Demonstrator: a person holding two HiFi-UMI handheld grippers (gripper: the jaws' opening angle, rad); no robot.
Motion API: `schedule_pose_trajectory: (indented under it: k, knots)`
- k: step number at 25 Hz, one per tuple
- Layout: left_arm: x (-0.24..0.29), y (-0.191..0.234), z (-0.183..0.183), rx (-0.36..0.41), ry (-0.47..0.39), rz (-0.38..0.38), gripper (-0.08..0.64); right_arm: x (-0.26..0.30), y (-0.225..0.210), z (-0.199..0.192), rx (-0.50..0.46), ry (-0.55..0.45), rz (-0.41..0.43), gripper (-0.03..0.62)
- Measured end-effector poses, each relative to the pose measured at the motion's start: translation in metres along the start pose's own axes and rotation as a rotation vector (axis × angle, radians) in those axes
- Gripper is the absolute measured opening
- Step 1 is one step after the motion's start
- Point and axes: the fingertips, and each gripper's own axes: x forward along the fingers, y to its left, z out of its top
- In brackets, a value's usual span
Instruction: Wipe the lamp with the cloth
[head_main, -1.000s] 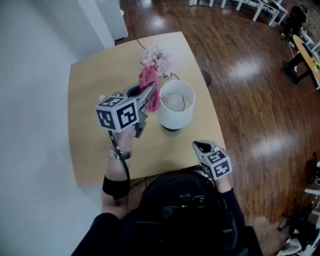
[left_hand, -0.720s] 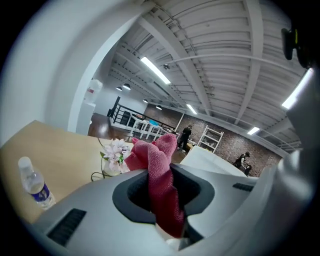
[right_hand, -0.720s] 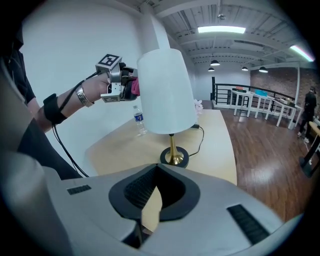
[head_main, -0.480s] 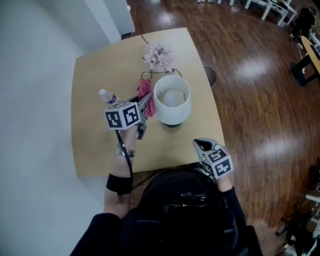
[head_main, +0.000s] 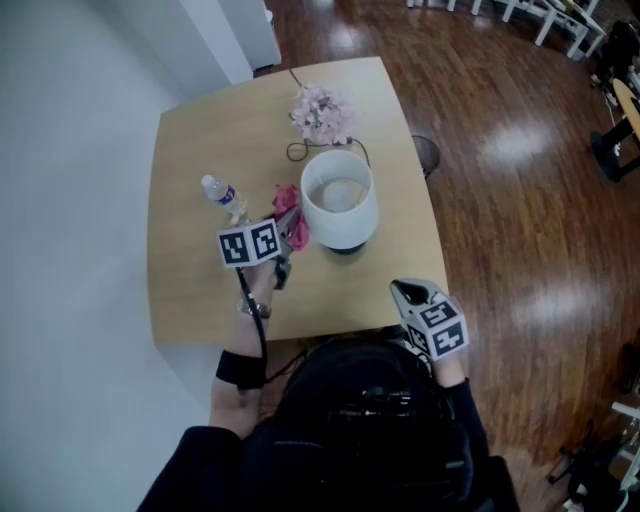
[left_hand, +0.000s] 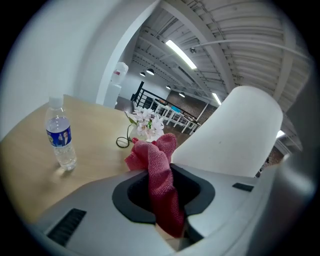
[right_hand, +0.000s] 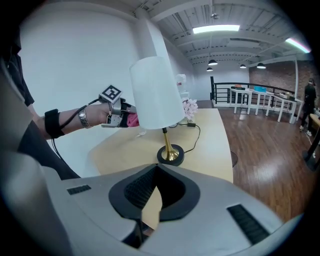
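- The left gripper (head_main: 288, 228) is clamping its jaws on the pink cloth (left_hand: 161, 175); a fold of fabric is standing up between the pads and bunching above them.
- The cloth is hanging just beside the left side of the lamp's white shade (head_main: 340, 205). Whether fabric and shade are touching cannot be told from any view.
- The lamp (right_hand: 156, 95) is standing upright near the middle of the wooden table (head_main: 195, 290), on a brass stem and a round dark base (right_hand: 170, 155).
- A dark cord (head_main: 298, 151) is running from the lamp towards the far edge of the table, looping beside a bunch of pale pink flowers (head_main: 322, 112).
- A clear water bottle (left_hand: 60, 137) with a blue label is standing upright on the table, to the left of the left gripper and apart from the cloth.
- The right gripper (head_main: 404, 291) is hovering over the table's near edge, well apart from the lamp and pointing towards it; its jaws are resting together with nothing between them.
- The person's left hand (right_hand: 100, 117), wearing a wrist strap and a watch, is showing in the right gripper view beside the shade.
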Motion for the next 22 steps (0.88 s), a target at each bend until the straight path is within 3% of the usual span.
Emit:
schedule_pose_trajectory:
  k: [7, 10, 15, 22]
  knots:
    - [-0.088, -0.069, 0.051, -0.025, -0.241, -0.070, 0.084, -0.003, -0.007, 0.000, 0.012, -0.023, 0.028, 0.006]
    - [-0.104, -0.095, 0.067, -0.032, -0.306, -0.091, 0.084, -0.001, -0.011, 0.003, 0.011, -0.039, 0.044, 0.006]
    - [-0.101, -0.119, 0.065, -0.026, -0.335, -0.053, 0.086, -0.010, -0.019, 0.000, -0.002, -0.058, 0.067, 0.006]
    - [-0.081, -0.089, 0.031, -0.081, -0.315, 0.091, 0.086, -0.022, -0.044, -0.018, 0.000, -0.051, 0.099, 0.006]
